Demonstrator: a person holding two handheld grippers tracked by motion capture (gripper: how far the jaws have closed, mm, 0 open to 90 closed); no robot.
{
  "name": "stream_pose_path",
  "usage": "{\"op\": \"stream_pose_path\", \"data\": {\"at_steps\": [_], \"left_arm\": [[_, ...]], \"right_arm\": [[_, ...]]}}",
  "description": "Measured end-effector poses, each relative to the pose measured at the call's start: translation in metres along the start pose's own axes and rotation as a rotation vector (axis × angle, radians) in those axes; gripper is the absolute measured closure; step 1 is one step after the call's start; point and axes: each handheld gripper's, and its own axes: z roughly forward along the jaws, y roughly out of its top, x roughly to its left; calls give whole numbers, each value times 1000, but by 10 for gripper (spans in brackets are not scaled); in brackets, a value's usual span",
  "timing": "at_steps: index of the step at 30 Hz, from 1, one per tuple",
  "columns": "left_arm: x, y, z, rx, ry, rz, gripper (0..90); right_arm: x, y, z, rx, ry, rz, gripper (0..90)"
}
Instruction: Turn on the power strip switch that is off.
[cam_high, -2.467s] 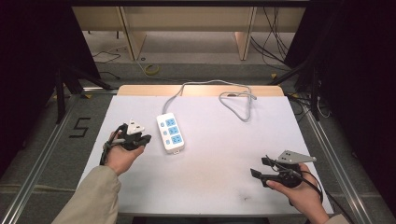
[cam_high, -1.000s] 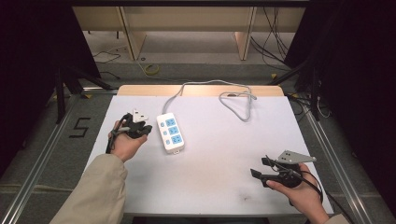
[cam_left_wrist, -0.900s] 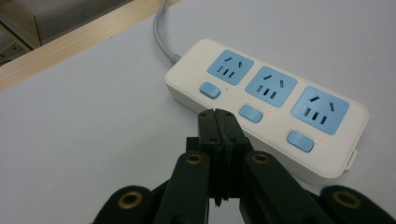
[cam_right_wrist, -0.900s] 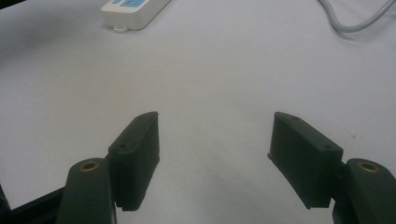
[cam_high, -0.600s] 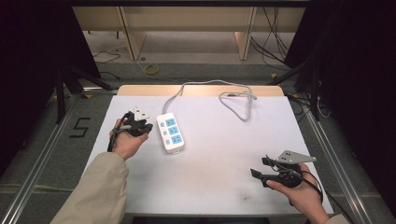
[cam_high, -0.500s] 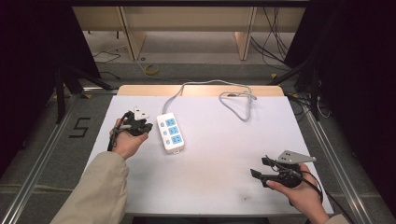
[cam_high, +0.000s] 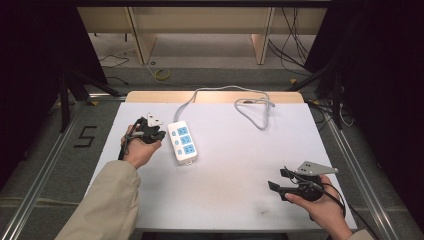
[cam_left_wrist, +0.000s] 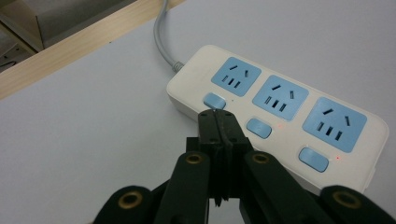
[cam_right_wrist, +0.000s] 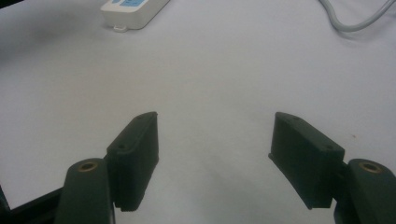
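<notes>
**Closed left gripper at the power strip's switch**

The left gripper (cam_left_wrist: 218, 122) has its jaws pressed together, holding nothing, tips just at the first blue switch (cam_left_wrist: 214, 100) of the white power strip (cam_left_wrist: 280, 116). Beyond it the grey cable (cam_left_wrist: 162, 35) runs off. The right gripper (cam_right_wrist: 212, 154), well apart over bare table (cam_right_wrist: 210, 70), stands wide open and empty.

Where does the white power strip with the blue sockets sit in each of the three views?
High view: power strip left of centre on the table, just right of the left gripper.
Left gripper view: power strip fills the upper right, beyond the shut jaws.
Right gripper view: its end at the top edge, left of centre.
Shared landmark: its grey cable.
</notes>
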Motion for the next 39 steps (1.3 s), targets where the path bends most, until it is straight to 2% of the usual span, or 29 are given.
{"op": "stream_pose_path", "data": {"at_steps": [23,30,39], "left_arm": [[1,4,10,10,9,21,899],[1,6,13,7,7,9,899],[-1,10,17,11,3,19,899]], "right_arm": [[0,0,0,4,4,0,325],[1,0,1,4,7,-2,325],[1,0,1,7,8,-2,325]]}}
